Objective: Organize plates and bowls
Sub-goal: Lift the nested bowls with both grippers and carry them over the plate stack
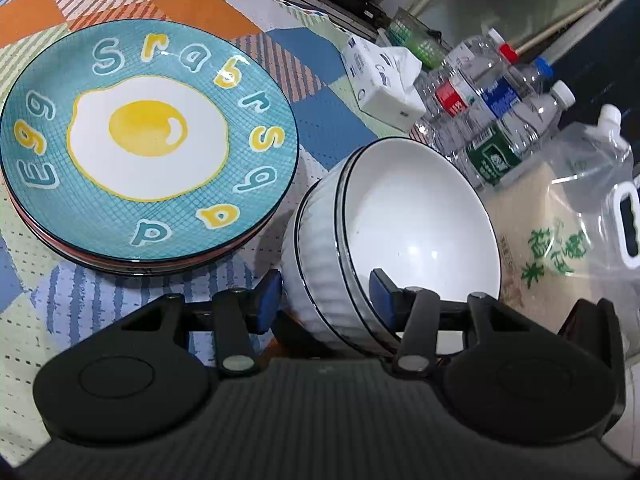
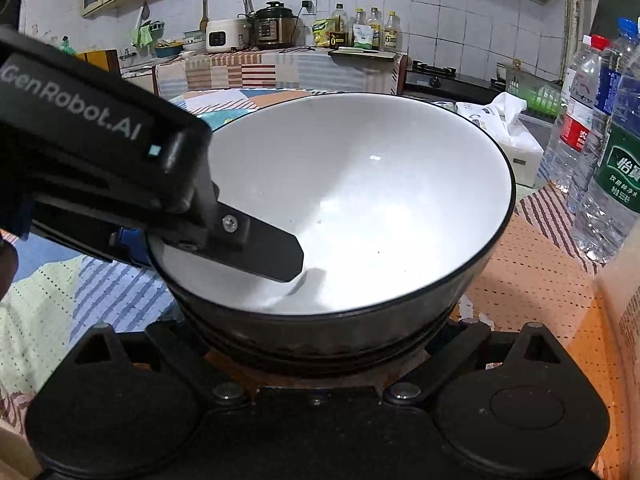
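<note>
Up close in the left wrist view, the left gripper (image 1: 324, 294) straddles the near wall of a stack of white bowls (image 1: 394, 240): one blue-padded finger sits outside against the ribbed wall, the other inside against the glazed surface, so its fingers are clamped on the rim of the stack. At least two bowls show, nested, each with a thin dark rim line. The stack tilts, its mouth turned to the right. Just beside the bowls, to their left, a teal plate (image 1: 148, 148) printed with a fried egg and scattered letters lies flat on top of other plates, all on the patchwork cloth of the table (image 1: 52, 304). Behind the bowls, to the right, stand a tissue box (image 1: 384, 80) and a cluster of clear water bottles (image 1: 492, 120), with a clear plastic pouch (image 1: 592, 200) farther right.

Seen from the right wrist, the bowls (image 2: 360, 200) fill the middle, close in front of the right gripper (image 2: 316, 344). Its fingers are spread wide and hold nothing; their tips are hidden under the bowl stack, whose base sits between the two arms. From the left, the left gripper (image 2: 192, 236) reaches in, one black finger lying inside the top bowl, a blue pad outside the rim. Right of the bowls stand the water bottles (image 2: 600, 152), and behind them the tissue box (image 2: 508, 136).
</note>
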